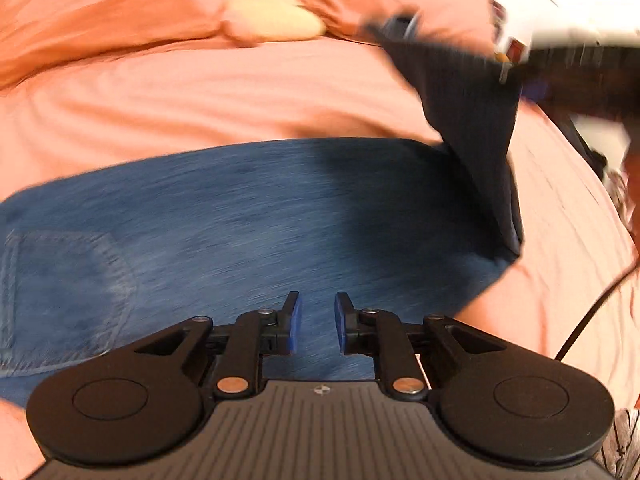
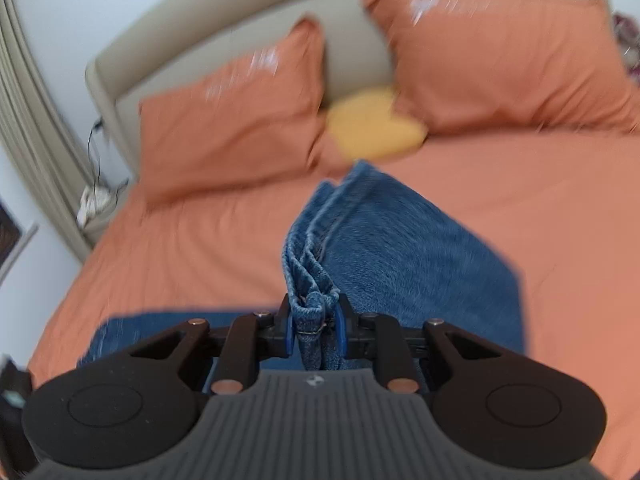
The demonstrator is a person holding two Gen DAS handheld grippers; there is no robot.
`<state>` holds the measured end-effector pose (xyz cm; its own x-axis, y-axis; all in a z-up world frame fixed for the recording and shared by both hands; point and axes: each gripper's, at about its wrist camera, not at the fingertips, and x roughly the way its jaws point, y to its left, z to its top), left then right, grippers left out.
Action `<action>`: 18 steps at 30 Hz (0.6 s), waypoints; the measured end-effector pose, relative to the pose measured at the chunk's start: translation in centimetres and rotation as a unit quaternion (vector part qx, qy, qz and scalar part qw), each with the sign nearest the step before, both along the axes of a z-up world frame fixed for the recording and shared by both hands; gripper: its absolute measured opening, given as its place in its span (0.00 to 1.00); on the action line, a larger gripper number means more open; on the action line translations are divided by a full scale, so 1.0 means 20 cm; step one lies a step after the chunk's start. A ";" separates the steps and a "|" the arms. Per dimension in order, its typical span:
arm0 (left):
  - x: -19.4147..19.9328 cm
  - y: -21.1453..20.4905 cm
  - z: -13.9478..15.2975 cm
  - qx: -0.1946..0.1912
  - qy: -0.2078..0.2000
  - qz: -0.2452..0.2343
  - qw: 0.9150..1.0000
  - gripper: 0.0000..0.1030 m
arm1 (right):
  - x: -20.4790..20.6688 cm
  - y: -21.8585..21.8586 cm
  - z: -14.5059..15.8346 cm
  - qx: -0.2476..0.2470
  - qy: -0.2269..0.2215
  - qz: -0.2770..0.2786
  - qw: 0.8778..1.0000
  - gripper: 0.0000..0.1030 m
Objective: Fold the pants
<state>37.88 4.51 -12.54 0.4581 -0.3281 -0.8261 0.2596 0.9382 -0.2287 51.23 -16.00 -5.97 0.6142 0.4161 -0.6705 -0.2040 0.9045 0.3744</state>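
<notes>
Nearest the left wrist camera, the left tool (image 1: 316, 322) hovers over the jeans (image 1: 248, 216) with its blue pads a little apart and nothing between them. Those jeans lie spread on the orange bed sheet (image 1: 224, 92), a back pocket (image 1: 68, 288) showing at the left, though motion blur smears the weave and the tool's black body cuts off the near edge. At the upper right of that view one end of the denim is lifted off the bed into a dark, shadowed flap, and the right tool (image 1: 516, 46) above it is only a white and dark blur, its fingers impossible to make out. From the right wrist camera the same tool (image 2: 316, 320) is seen clamped on a bunched hem or seam of the jeans (image 2: 400, 248), folds of cloth filling the gap between the pads; the part under its body is hidden. Behind lie two orange pillows (image 2: 240, 120), a yellow cushion (image 2: 372, 128) half tucked between them, and a beige headboard (image 2: 240, 20), all blurred.
</notes>
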 end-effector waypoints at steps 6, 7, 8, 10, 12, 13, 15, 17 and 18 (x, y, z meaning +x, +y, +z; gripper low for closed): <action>0.01 0.17 -0.06 -0.040 0.015 0.036 0.998 0.20 | -0.06 0.30 -0.43 -0.040 0.080 0.049 0.995 0.15; 0.00 0.18 -0.07 -0.046 0.017 0.038 0.998 0.25 | -0.07 0.32 -0.49 -0.049 0.090 0.057 0.993 0.15; -0.01 0.21 -0.07 -0.054 0.018 0.040 0.998 0.29 | -0.09 0.35 -0.54 -0.058 0.097 0.064 0.992 0.15; -0.01 0.24 -0.07 -0.073 0.021 0.046 0.996 0.42 | -0.09 0.38 -0.61 -0.072 0.113 0.073 0.988 0.16; 0.02 0.25 -0.08 -0.093 0.025 0.053 0.994 0.49 | -0.09 0.39 -0.67 -0.074 0.131 0.077 0.986 0.23; 0.04 0.25 -0.08 -0.103 0.028 0.057 0.993 0.55 | -0.08 0.39 -0.69 -0.069 0.139 0.079 0.985 0.27; 0.08 0.25 -0.09 -0.122 0.032 0.062 0.990 0.64 | -0.07 0.40 -0.69 -0.052 0.150 0.086 0.984 0.43; 0.13 0.25 -0.11 -0.138 0.035 0.070 0.987 0.71 | -0.08 0.39 -0.66 -0.052 0.149 0.101 0.982 0.46; 0.16 0.24 -0.12 -0.144 0.036 0.075 0.986 0.72 | -0.09 0.38 -0.63 -0.061 0.141 0.108 0.982 0.48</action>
<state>41.02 9.35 -15.00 0.4622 -0.4874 -0.7408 0.0966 0.8581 -0.5042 49.50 -8.35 -18.61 0.3034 0.4215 -0.8546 -0.2994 0.8936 0.3344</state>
